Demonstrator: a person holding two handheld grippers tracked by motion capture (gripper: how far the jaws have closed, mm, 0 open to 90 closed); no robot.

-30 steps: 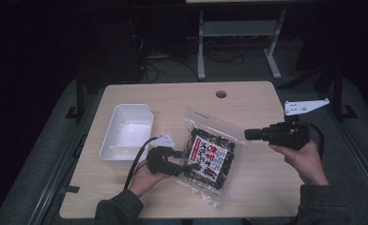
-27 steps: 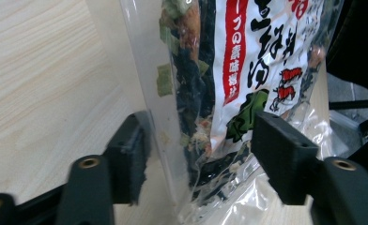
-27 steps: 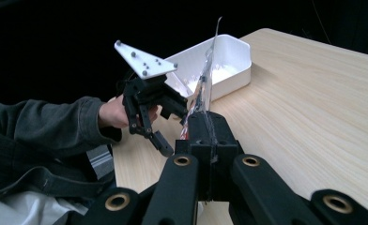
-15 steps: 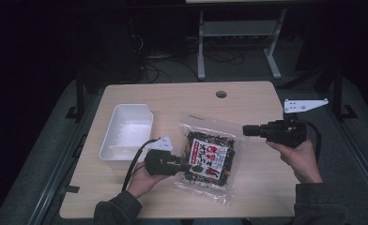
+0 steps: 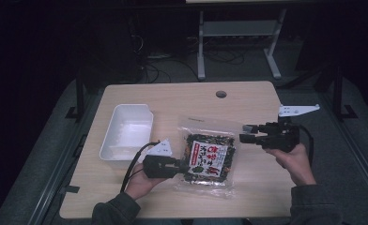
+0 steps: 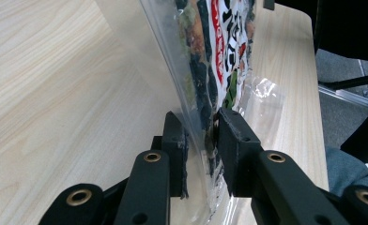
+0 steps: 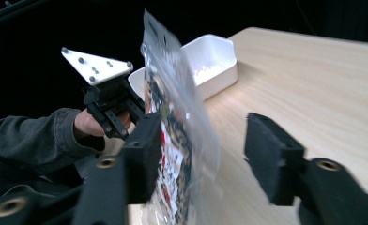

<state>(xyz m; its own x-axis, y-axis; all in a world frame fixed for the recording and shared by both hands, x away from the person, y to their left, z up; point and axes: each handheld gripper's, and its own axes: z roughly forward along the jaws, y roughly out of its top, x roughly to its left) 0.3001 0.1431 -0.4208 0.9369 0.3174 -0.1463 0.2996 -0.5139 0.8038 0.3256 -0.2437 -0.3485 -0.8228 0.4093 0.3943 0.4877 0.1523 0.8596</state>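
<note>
The left gripper [image 5: 184, 167] pinches the near edge of the clear snack bag [image 5: 209, 152], which lies on the wooden table [image 5: 182, 101] just right of the white tray [image 5: 128, 129]; the right gripper [image 5: 244, 133], its jaws just opened, stands spread at the bag's right edge, pads not pressing.

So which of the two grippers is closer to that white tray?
The left. The left gripper sits just in front of the white tray, clamped on the snack bag; the right gripper is beyond the bag's far edge, jaws apart.
</note>
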